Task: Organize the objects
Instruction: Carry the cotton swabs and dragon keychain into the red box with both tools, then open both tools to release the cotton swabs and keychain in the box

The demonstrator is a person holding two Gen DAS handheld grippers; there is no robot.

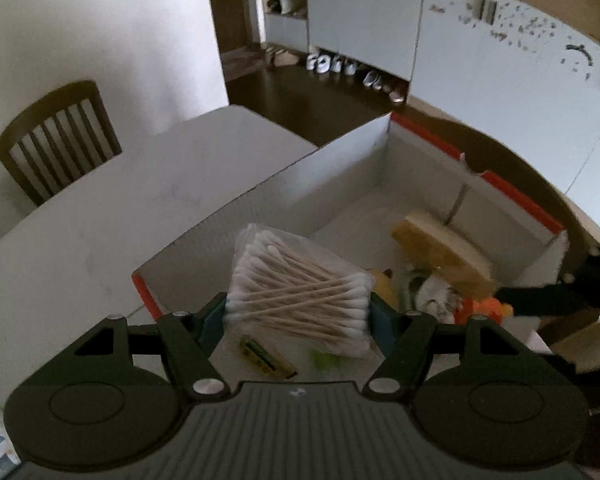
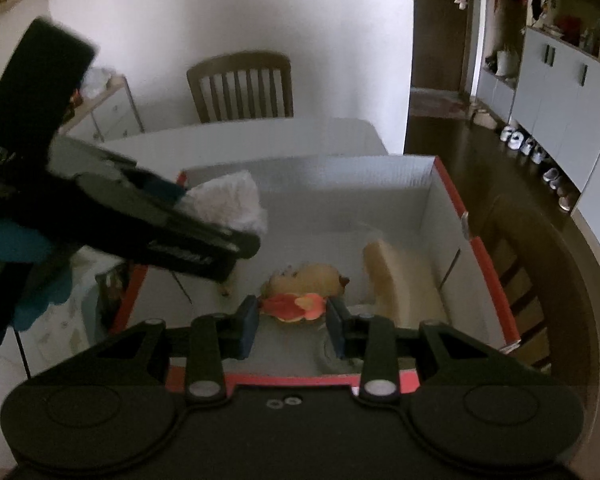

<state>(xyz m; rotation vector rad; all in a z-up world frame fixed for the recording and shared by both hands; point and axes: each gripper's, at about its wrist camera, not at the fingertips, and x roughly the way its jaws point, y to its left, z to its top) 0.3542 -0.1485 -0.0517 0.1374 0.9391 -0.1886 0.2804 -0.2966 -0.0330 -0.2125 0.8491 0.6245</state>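
My left gripper [image 1: 298,312] is shut on a clear bag of cotton swabs [image 1: 300,284] and holds it over the near end of a white cardboard box with red edges [image 1: 340,152]. In the right wrist view the left gripper [image 2: 204,216] reaches in from the left with the bag [image 2: 232,200] above the box [image 2: 440,208]. My right gripper [image 2: 292,322] hangs over the box's near edge, jaws apart, around nothing. Below it lie an orange and yellow plush toy [image 2: 300,300] and a yellow sponge [image 2: 392,280]. The sponge [image 1: 440,252] also shows in the left wrist view.
The box stands on a white table [image 1: 100,216]. A small yellow-green packet [image 1: 266,358] lies on the box floor under the bag. A wooden chair [image 2: 240,84] stands at the table's far side, another [image 2: 540,288] to the right. Cabinets and shoes line the far wall.
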